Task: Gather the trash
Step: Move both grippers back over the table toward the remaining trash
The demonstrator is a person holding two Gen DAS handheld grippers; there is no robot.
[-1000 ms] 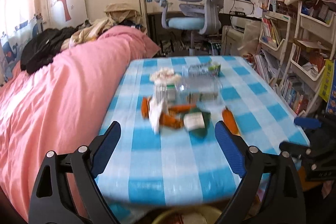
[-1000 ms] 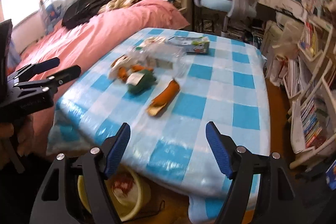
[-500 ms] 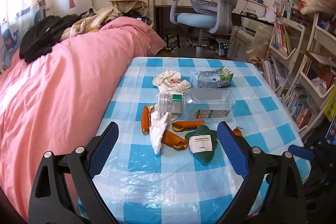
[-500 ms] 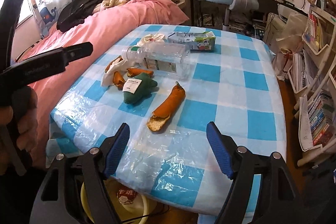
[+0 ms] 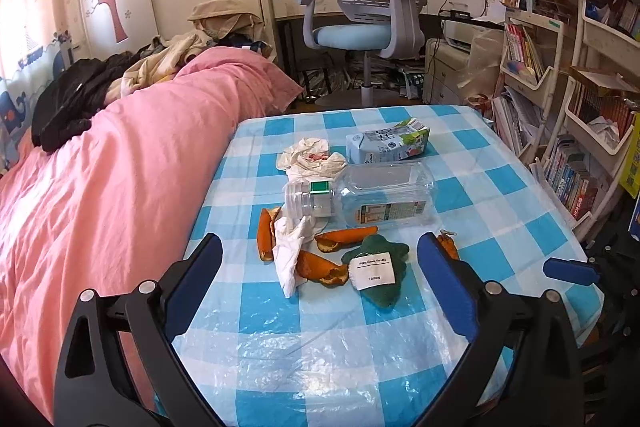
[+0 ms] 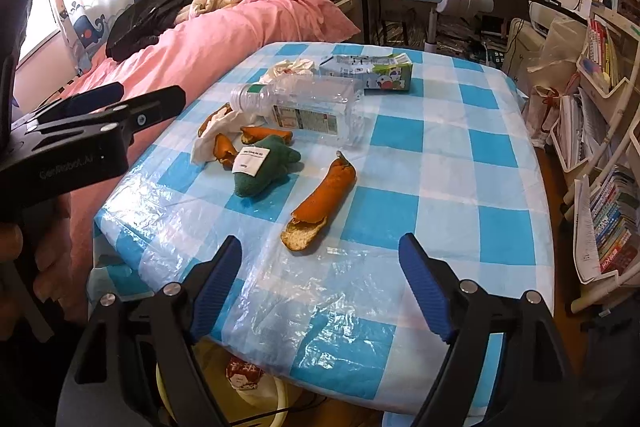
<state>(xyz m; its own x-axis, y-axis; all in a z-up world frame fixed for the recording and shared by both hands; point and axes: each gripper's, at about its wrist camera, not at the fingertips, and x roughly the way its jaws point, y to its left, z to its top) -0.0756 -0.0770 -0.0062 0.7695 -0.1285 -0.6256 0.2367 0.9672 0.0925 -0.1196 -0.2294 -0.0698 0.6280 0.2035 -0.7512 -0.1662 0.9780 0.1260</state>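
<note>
Trash lies on the blue-checked table (image 5: 472, 163): a clear plastic bottle (image 5: 372, 197) on its side, a drink carton (image 5: 388, 147), crumpled tissues (image 5: 312, 157), orange peels (image 5: 320, 269) and a green cloth piece (image 5: 380, 271) with a white label. My left gripper (image 5: 319, 242) hovers just short of the peels, its jaws opening with nothing between them. My right gripper (image 6: 321, 243) hangs over the table's near edge, just short of a long orange peel (image 6: 320, 203); its jaws are opening too and hold nothing. The bottle (image 6: 308, 105) and the left gripper (image 6: 120, 107) also show there.
A yellow bucket (image 6: 276, 399) with a wrapper inside stands under the table's near edge. A bed with a pink duvet (image 5: 120, 179) runs along the table's left side. An office chair (image 5: 368, 7) stands behind, and crowded bookshelves (image 5: 580, 131) line the right.
Both grippers have moved in toward the table, so the trash looks larger and nearer. Both pairs of jaws stand slightly wider. Nothing was taken hold of.
</note>
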